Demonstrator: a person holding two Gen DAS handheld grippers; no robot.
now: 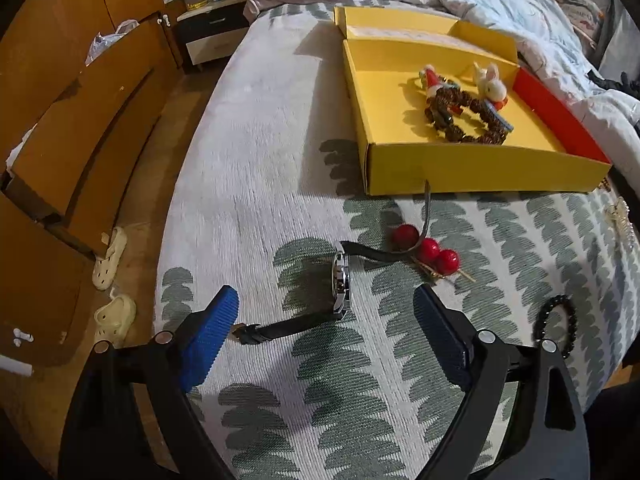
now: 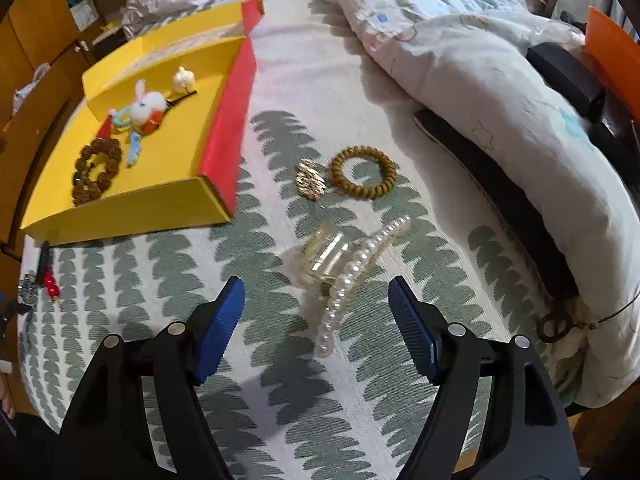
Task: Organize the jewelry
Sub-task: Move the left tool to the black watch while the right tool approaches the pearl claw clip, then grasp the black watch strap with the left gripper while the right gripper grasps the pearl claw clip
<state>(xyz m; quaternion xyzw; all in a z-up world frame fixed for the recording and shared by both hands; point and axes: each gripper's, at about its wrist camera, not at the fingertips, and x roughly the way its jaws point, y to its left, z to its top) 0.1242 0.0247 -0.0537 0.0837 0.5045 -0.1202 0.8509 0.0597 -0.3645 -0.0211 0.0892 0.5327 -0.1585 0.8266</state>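
A black-strapped wristwatch [image 1: 340, 288] lies on the leaf-patterned bedspread, standing on its edge between the blue pads of my left gripper [image 1: 326, 300], which hangs open just above it without touching. A red-bead hair stick [image 1: 430, 252] lies just beyond the watch. In the right wrist view a pearl hair claw [image 2: 348, 276] lies between the spread fingers of my right gripper [image 2: 316, 292], open and clear of it. Farther off lie a gold brooch [image 2: 309, 179] and a brown coil hair tie [image 2: 363, 173]. The yellow box [image 1: 480, 168] holds a brown bead bracelet [image 1: 464, 116] and a plush rabbit clip [image 1: 490, 82].
A black bead bracelet [image 1: 558, 324] lies right of my left gripper. A rumpled quilt [image 2: 500, 92] and a dark case [image 2: 564, 76] border the right side. The bed's edge drops at left to a wooden floor with slippers [image 1: 112, 256] and a wooden cabinet [image 1: 60, 140].
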